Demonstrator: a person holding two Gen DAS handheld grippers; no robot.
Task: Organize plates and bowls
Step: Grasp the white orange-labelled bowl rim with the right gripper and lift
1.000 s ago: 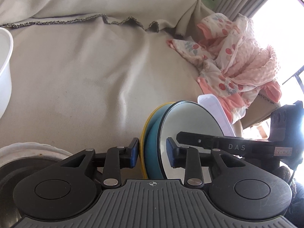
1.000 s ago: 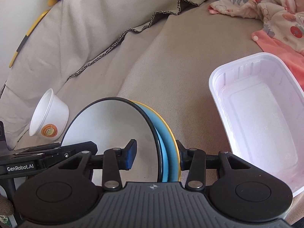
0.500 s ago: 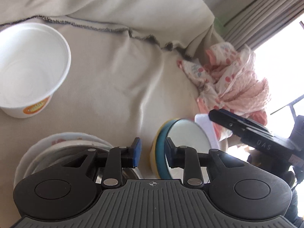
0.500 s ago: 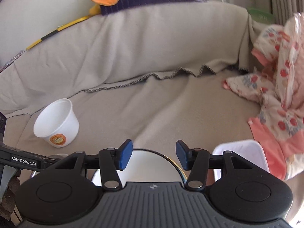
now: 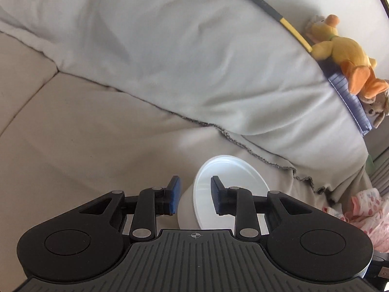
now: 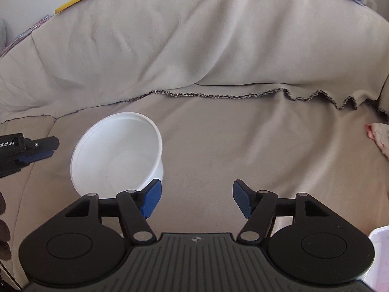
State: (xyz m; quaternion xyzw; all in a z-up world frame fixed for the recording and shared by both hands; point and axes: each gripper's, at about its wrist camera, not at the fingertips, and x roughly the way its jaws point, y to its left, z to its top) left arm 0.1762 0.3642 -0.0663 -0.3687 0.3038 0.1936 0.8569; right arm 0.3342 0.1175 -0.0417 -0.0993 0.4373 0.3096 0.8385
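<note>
White plastic, the bowl point(image 6: 116, 155) lies tipped on its side on the beige sofa cover point(image 6: 218, 146), its mouth facing the right wrist camera, just in front of the frayed hem of the cover. In the left wrist view the same bowl point(image 5: 218, 189) sits ahead of the left gripper point(image 5: 193, 198): its rim falls in the gap between the two blue pads, the left pad beside the bowl's outer wall, the right pad in front of its mouth. The pads stand narrowly apart and neither visibly presses on the plastic, so the left gripper is open around the rim, gripping nothing. From the right wrist view that left gripper's fingers point(image 6: 36, 149) reach in from the left edge, stopping short of the bowl.

The right gripper point(image 6: 197, 198) has its jaws opening, with only bare sofa cover between them; its left pad overlaps the bowl's lower edge in the picture.

A yellow and orange plush toy point(image 5: 340, 53) rests on top of the sofa back. Pink patterned cloth point(image 5: 364, 209) lies at the right, and a pale plastic container's corner point(image 6: 379, 255) shows at the lower right.
</note>
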